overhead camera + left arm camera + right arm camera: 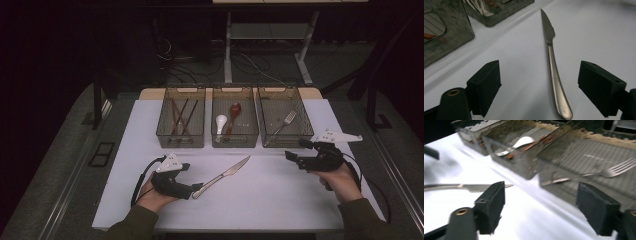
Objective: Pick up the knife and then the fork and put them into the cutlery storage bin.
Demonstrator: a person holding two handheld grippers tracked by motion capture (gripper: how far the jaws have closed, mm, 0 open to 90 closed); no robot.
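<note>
Knife (221,176) on white table (280,200), handle between left gripper (539,85) fingers, released, right gripper (541,207) fingers released, empty

In the left gripper view, the long steel table knife (554,75) loses its handle end below the bottom edge. Beside that knife, the smoky clear plastic bins (446,37) run off the top edge, their contents unreadable.

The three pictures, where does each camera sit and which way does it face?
High view: above the person's side, facing forward and down on the table; both forearms and tongs show.
Left gripper view: rides the left tongs, facing along the knife; two open black jaws show.
Right gripper view: rides the right tongs, facing the bins; open jaws show.
Shared: all show the knife; two show the fork.
</note>
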